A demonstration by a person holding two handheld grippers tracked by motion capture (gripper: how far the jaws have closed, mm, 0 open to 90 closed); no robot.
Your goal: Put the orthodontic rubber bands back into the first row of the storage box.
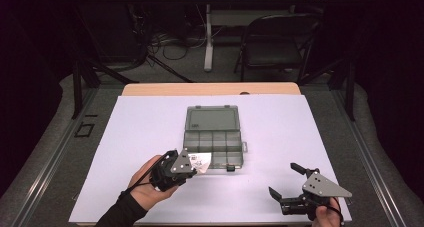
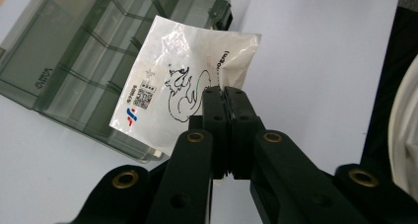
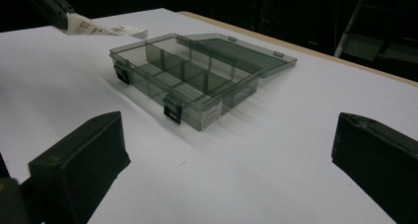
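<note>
So far I am holding one small white packet pinched between the jaws of my left gripper, and I am carrying it at the near-left corner of the open organizer box. Seen along the left gripper, the jaws are pressed together on the packet's lower edge, and the packet is hanging over the near compartments without lying in any of them yet. From the right gripper view the same packet is floating above the box's far corner, clear of the rim.

My right gripper is waiting with its jaws spread wide and nothing between them, resting well apart from the box at the near right of the white sheet.

As I judge it, the pick-up is done and the placing is what is left: I am still needing to bring the packet down into a compartment and let go. Closing the lid, which is lying flat open behind the tray, may come after that.

Counting: one packet, one box with one hinged lid, two dark latches on its front wall, two rows of compartments, all looking empty, and two grippers.
</note>
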